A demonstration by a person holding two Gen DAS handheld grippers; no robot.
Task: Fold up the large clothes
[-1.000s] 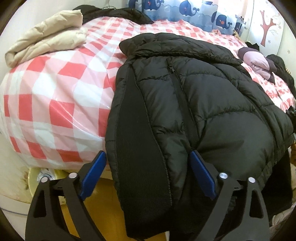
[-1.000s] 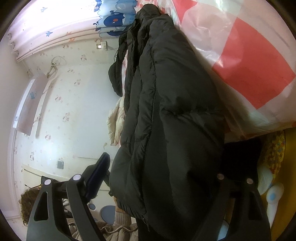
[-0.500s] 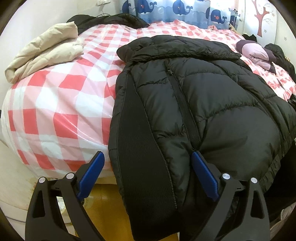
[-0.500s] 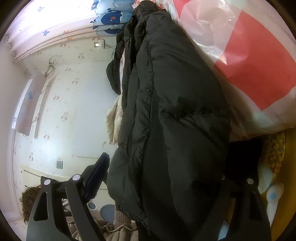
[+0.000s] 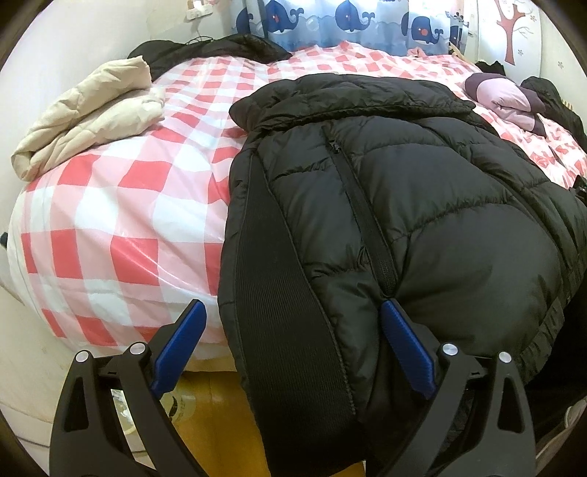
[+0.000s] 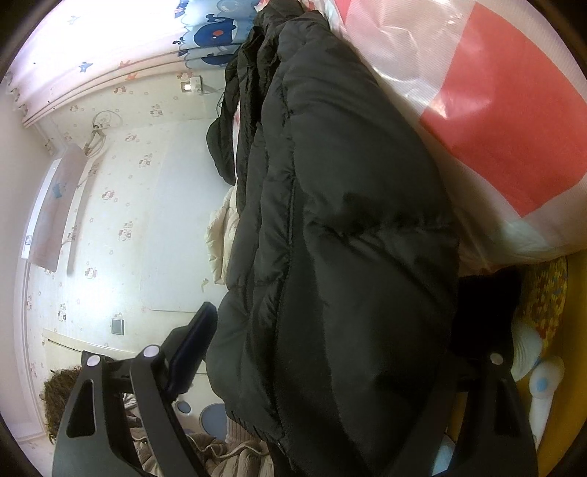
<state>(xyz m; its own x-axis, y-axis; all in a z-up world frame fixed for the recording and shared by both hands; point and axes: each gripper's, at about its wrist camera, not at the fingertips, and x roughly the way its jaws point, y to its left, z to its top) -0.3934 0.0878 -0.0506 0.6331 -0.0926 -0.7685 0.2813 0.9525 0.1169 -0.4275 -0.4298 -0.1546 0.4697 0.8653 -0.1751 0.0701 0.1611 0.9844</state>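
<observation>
A large black puffer jacket [image 5: 403,190] lies front up on the bed with the red-and-white checked cover [image 5: 121,205]; its hem hangs over the near edge. My left gripper [image 5: 293,330] is open, its blue-padded fingers [image 5: 179,341] on either side of the jacket's lower left hem and ribbed side panel. In the right wrist view the jacket [image 6: 341,257] fills the middle, seen from its side edge. My right gripper [image 6: 330,337] is open around the jacket's hanging edge; its right finger is mostly hidden behind the fabric.
A folded beige quilted coat [image 5: 91,113] lies at the bed's far left. Dark clothes [image 5: 205,51] lie at the head, pink and purple garments [image 5: 506,95] at the far right. Whale-print curtain [image 5: 348,22] behind. Yellow floor mat [image 5: 220,422] below the bed edge.
The left gripper has risen and moved a little forward over the bed edge, so more of the bed top shows. The right gripper has hardly moved. Both stay open around the jacket.
</observation>
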